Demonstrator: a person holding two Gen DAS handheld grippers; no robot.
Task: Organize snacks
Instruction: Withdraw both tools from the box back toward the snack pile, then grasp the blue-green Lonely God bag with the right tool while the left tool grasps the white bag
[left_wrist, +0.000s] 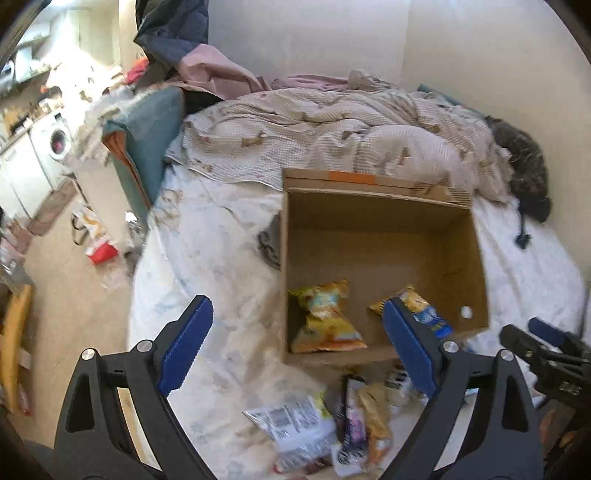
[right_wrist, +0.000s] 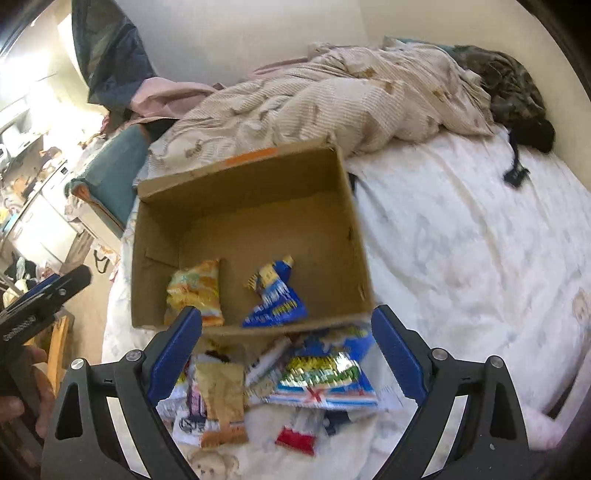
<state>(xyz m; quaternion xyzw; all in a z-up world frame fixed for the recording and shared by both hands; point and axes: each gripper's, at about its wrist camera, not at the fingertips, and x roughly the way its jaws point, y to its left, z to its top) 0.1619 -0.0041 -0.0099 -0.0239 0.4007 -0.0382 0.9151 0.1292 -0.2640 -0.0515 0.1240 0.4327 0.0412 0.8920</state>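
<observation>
Cardboard box (right_wrist: 255, 221) on white bed sheet (right_wrist: 461, 240), open at top — yellow-orange snack bag (right_wrist: 195, 291) at left inside, blue-and-yellow snack bag (right_wrist: 275, 295) right of it, the two apart. Loose snack packets (right_wrist: 266, 384) heaped on sheet just near side of box. Left tongs (left_wrist: 295, 347) spread wide, empty, above box's near left corner. Right tongs (right_wrist: 286, 354) spread wide, empty, over the heap — rumpled beige quilt (right_wrist: 332, 99) beyond box

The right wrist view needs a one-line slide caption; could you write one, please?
Open right gripper above a pile of snack packets beside a cardboard box holding two.
</observation>
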